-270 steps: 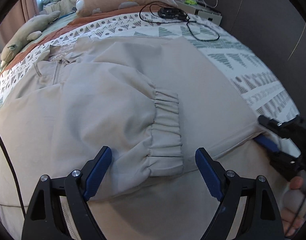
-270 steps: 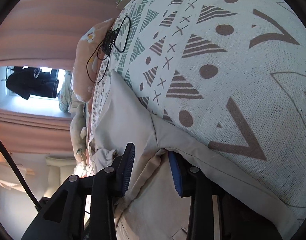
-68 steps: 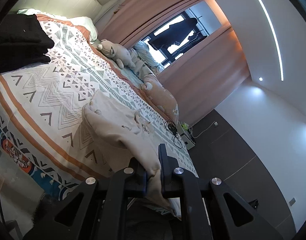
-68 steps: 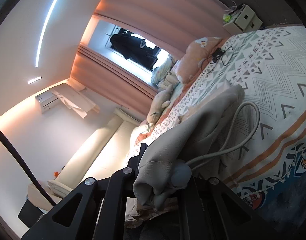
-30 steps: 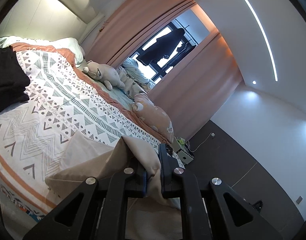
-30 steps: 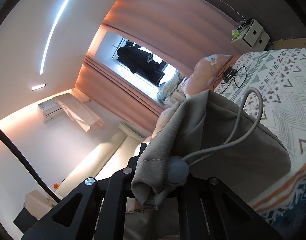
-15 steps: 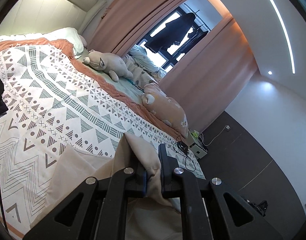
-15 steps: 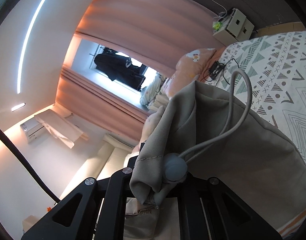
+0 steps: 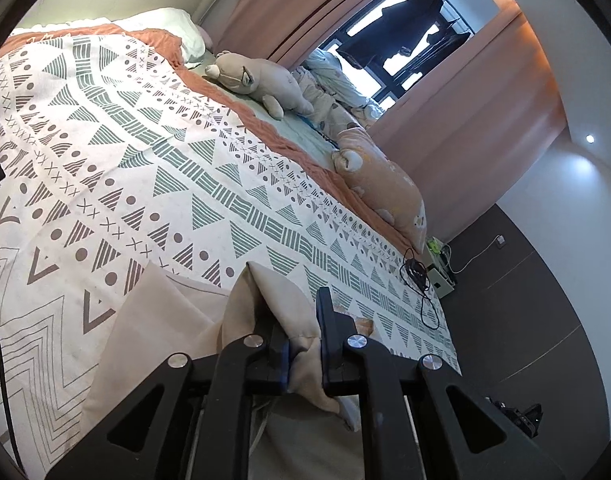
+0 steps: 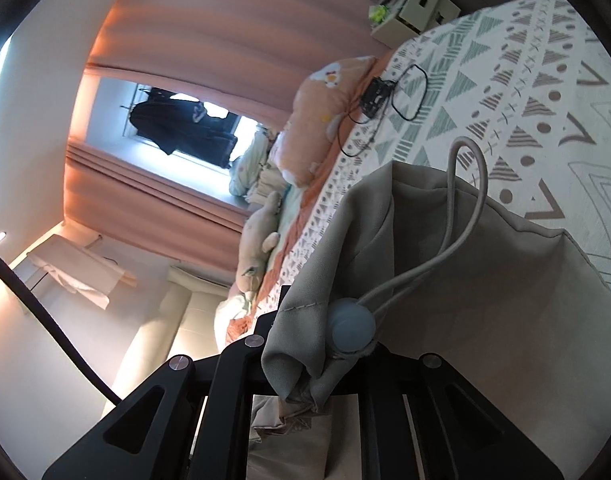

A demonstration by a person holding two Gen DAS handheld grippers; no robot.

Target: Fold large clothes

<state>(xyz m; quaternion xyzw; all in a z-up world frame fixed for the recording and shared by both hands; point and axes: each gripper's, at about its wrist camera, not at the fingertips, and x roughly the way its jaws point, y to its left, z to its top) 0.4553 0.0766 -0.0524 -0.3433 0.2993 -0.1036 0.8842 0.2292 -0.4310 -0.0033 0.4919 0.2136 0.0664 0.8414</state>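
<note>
Here, left gripper fingers pinching beige jacket hem, only right view showing drawcord toggle, right gripper easing open around fabric.

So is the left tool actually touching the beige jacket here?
Touching. The left wrist view shows the left tool with its jaws closed on a bunched fold of the beige jacket, cloth pinched between both fingers.
</note>
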